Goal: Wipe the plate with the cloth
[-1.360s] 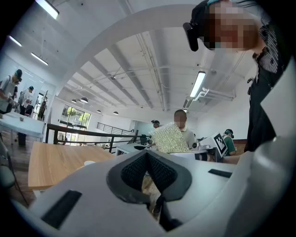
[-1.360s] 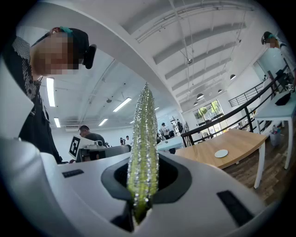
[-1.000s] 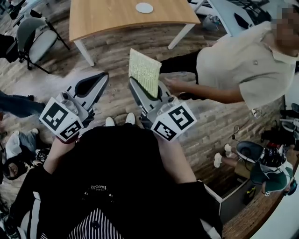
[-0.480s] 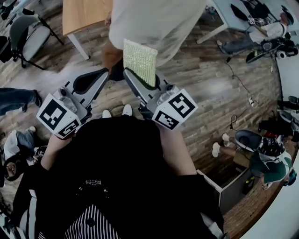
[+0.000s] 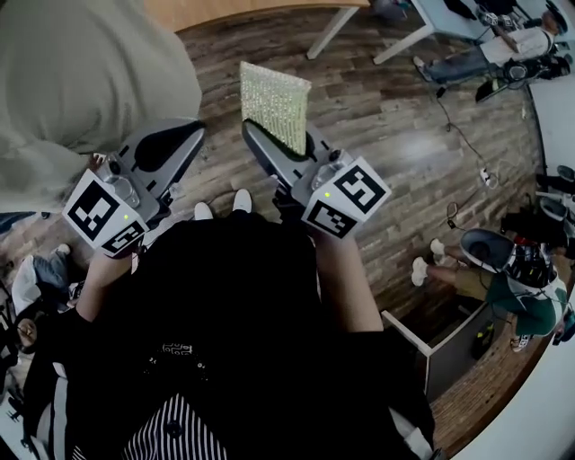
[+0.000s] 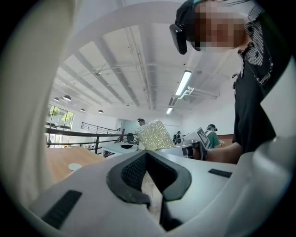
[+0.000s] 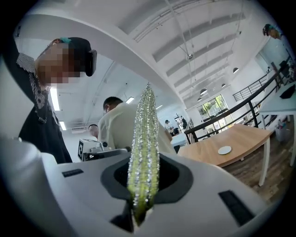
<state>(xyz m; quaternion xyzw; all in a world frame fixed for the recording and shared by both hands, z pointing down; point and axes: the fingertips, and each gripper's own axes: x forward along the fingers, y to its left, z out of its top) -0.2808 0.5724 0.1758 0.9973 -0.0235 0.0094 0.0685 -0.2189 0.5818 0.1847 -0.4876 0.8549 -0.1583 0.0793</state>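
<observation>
Beige-shirted person (image 5: 81, 90) has shifted upper left, beside the empty left gripper (image 5: 180, 139), its jaws together. Right gripper (image 5: 280, 148) pinches an upright yellow-green knobbly cloth (image 5: 274, 108); the round white plate (image 7: 225, 150) lies well apart on a light wooden table (image 7: 240, 136).

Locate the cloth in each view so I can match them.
Head view: cloth upper centre, standing up from the right gripper.
Left gripper view: cloth centre, flat-on, beyond the shut left gripper.
Right gripper view: cloth centre, edge-on, clamped between its jaws.
Shared landmark: wooden table, at the head view's top edge, left in left gripper view, right in right gripper view.
</observation>
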